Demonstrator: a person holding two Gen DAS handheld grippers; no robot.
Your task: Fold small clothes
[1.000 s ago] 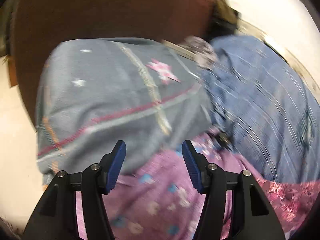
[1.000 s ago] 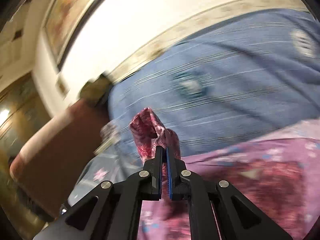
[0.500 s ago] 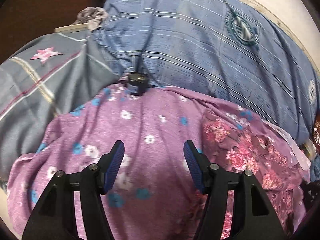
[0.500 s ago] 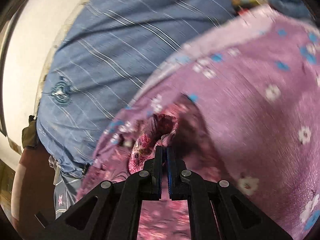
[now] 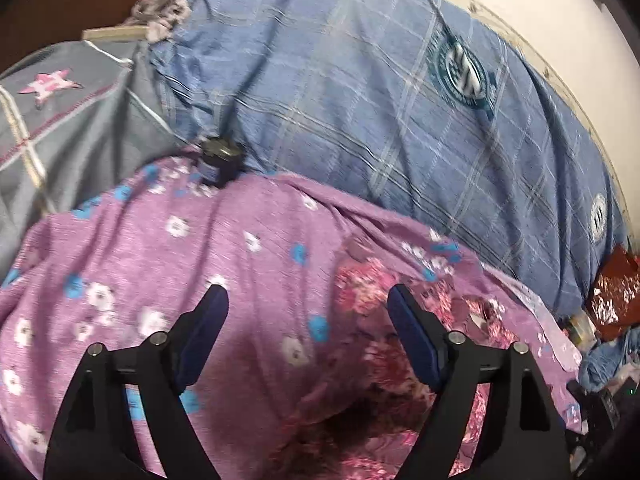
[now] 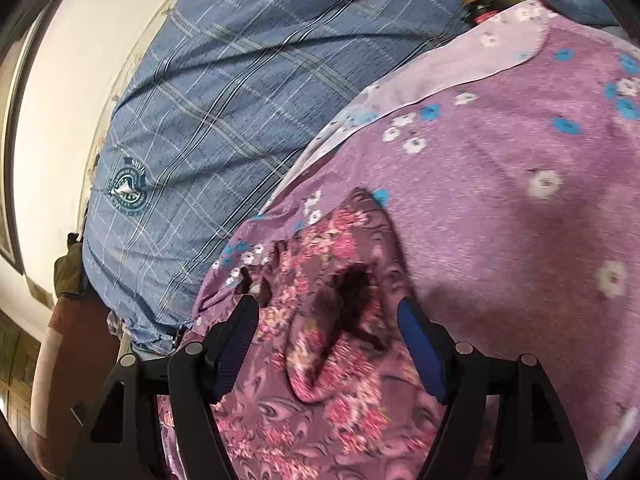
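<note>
Floral garment (image 6: 320, 360) dropped on the purple sheet (image 6: 500, 240) — folding barely begun.
Right gripper (image 6: 326, 346) and left gripper (image 5: 308, 334) are both opening, gripping nothing — creases remain.

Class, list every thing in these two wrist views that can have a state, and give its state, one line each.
Left gripper: jaws opening, nothing pinched between them.
Right gripper: jaws opening, pads clear of the cloth.
Pink floral garment: released, lying rumpled on the sheet.
Purple flowered sheet: spread out, lightly creased.
Blue checked pillow: lying behind the sheet.
</note>
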